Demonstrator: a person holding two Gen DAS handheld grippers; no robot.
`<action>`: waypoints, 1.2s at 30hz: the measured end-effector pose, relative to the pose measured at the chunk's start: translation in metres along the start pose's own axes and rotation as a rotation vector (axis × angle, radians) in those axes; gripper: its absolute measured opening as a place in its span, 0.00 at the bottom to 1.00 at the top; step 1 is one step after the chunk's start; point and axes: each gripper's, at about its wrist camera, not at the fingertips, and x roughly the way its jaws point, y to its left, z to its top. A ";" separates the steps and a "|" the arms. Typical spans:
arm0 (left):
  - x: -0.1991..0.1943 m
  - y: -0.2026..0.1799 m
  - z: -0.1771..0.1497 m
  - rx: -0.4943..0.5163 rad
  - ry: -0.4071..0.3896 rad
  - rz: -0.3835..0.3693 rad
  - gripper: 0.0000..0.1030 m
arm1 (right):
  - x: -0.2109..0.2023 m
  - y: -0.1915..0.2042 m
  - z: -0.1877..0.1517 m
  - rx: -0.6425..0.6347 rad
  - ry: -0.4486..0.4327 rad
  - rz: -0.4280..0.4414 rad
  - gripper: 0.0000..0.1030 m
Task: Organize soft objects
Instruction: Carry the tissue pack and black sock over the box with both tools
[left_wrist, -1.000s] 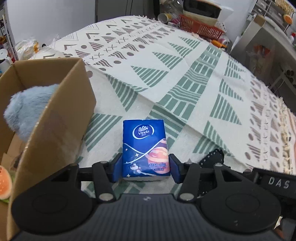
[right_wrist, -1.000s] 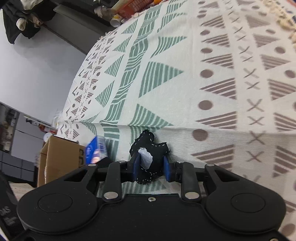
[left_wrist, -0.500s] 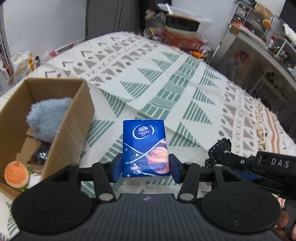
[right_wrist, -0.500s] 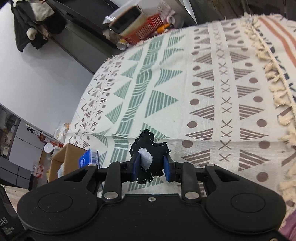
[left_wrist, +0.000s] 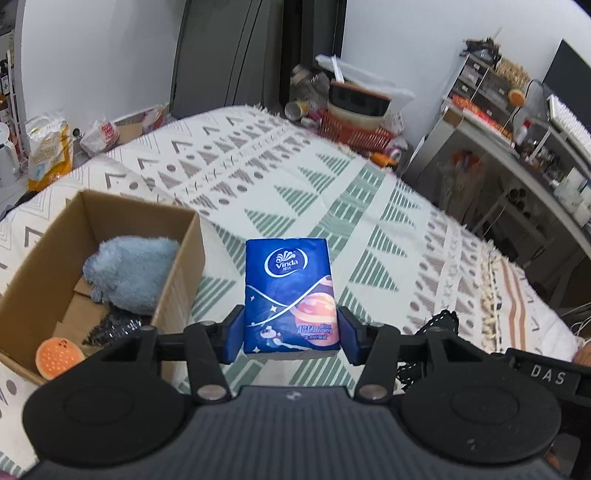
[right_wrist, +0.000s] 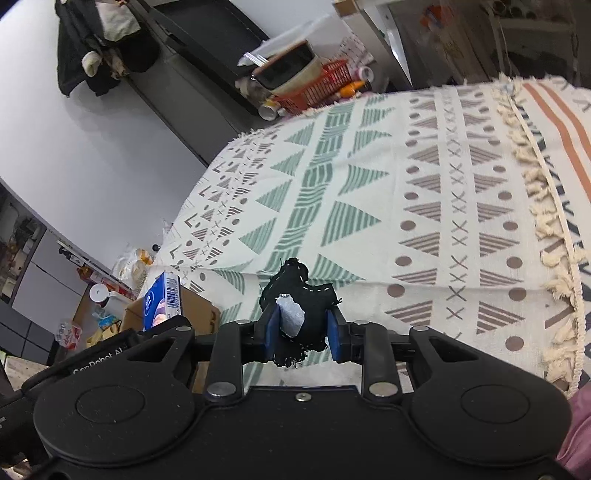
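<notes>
Tissue pack clamped in my left gripper; cardboard box lower left; my right gripper clenches black fabric.

One tissue pack, one box, one plush

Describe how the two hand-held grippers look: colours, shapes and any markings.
The left gripper and the right gripper look alike: black plastic bodies with two round discs, angular black linkage arms with silver pins, and blue finger pads. Seen from the left camera, the right one carries white letters "DAS" on its side.
</notes>
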 end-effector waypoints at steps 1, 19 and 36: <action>-0.003 0.001 0.001 0.000 -0.006 0.000 0.50 | -0.002 0.004 0.001 -0.002 -0.005 0.005 0.27; -0.026 0.056 0.022 -0.127 -0.067 -0.022 0.50 | 0.009 0.087 0.007 -0.096 -0.033 0.067 0.27; -0.040 0.144 0.026 -0.292 -0.060 0.030 0.50 | 0.047 0.158 -0.012 -0.140 -0.007 0.117 0.27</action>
